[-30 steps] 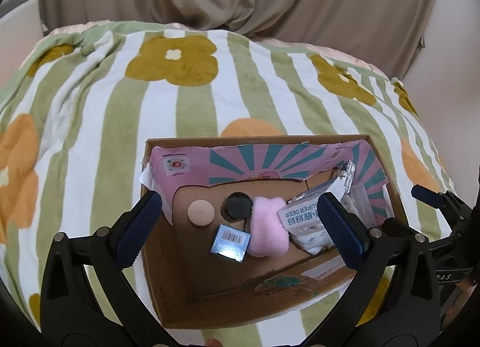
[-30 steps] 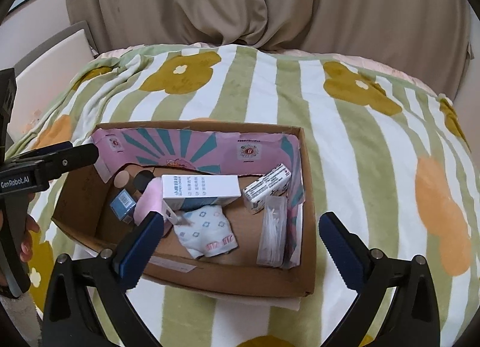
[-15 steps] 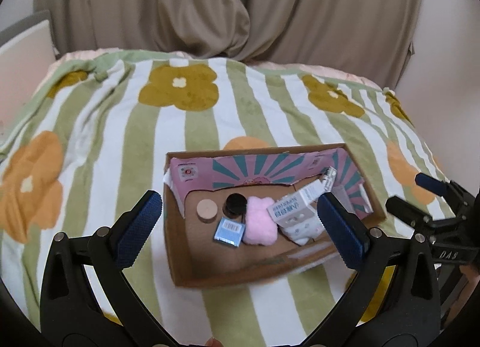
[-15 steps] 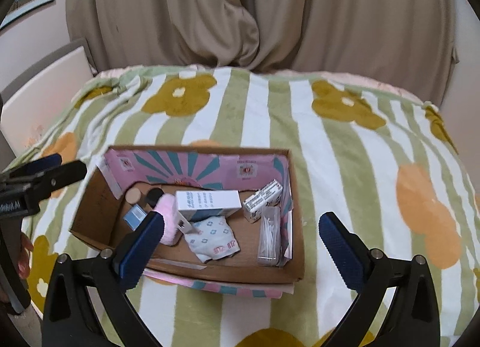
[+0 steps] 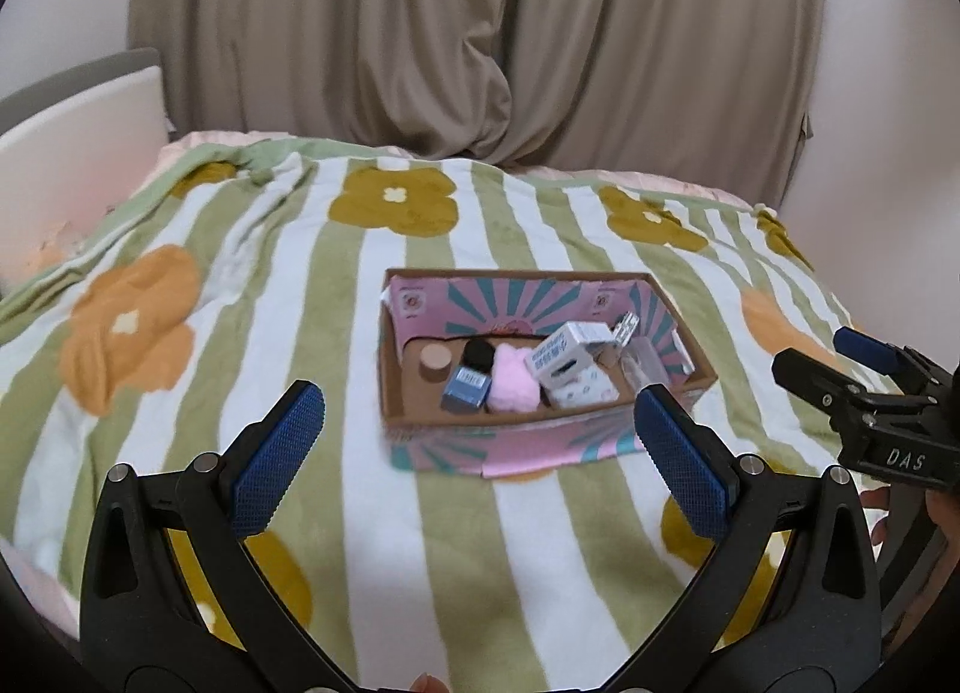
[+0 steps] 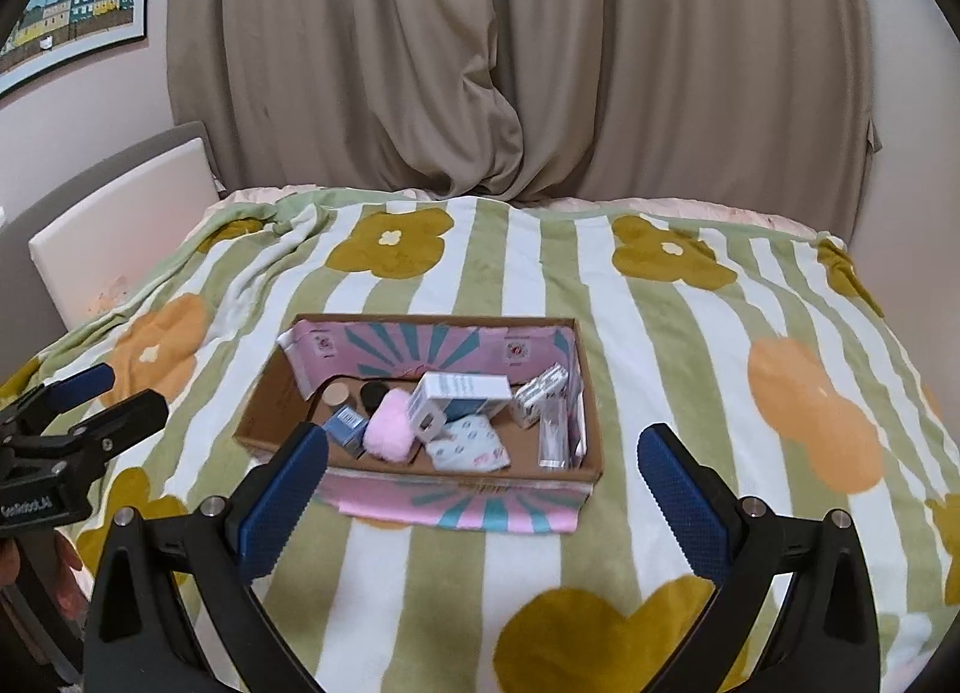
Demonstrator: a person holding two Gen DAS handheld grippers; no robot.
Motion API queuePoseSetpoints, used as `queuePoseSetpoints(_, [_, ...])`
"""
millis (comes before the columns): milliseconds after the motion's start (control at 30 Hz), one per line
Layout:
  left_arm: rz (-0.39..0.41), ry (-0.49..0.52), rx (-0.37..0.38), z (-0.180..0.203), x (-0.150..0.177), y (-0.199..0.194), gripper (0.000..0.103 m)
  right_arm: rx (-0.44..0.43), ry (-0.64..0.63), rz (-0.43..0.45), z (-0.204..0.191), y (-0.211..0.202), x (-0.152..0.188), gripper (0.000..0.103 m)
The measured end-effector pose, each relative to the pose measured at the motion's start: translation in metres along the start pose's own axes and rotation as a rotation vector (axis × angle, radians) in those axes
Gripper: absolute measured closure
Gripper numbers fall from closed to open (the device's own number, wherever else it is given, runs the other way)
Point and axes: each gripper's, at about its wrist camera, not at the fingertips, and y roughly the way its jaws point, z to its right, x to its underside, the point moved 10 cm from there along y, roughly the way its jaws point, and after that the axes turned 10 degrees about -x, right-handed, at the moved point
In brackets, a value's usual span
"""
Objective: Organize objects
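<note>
Fluffy pink puff and small cartons sit in the cardboard box on the striped bed blanket; left gripper and right gripper hover released, jaws wide, empty.

"DAS" stands on the right tongs (white letters), and seemingly "GenRobot.AI" on the left tongs.

Box on blanket

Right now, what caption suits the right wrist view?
Open right gripper above a cardboard box of small items on a flowered blanket.
</note>
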Motion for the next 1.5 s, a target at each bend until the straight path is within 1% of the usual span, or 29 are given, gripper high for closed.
queuePoseSetpoints(200, [0.018, 0.014, -0.01, -0.004, 0.027, -0.018, 0.0, 0.007, 0.013, 0.012, -0.006, -0.019, 0.03, 0.0])
queuePoseSetpoints(367, [0.023, 0.022, -0.006, 0.001, 0.034, -0.021, 0.0, 0.024, 0.029, 0.006, -0.002, -0.024, 0.044, 0.0])
queuePoseSetpoints(933, [0.028, 0.019, 0.01, 0.008, 0.035, -0.026, 0.0, 0.045, 0.024, 0.03, -0.002, -0.034, 0.043, 0.0])
queuePoseSetpoints(1133, [0.042, 0.014, 0.006, 0.013, 0.033, -0.026, 0.0, 0.045, 0.016, 0.021, -0.002, -0.03, 0.043, 0.0])
queuePoseSetpoints(1500, [0.031, 0.008, 0.006, 0.009, 0.036, -0.021, 0.0, 0.047, 0.015, 0.021, -0.002, -0.028, 0.042, 0.0])
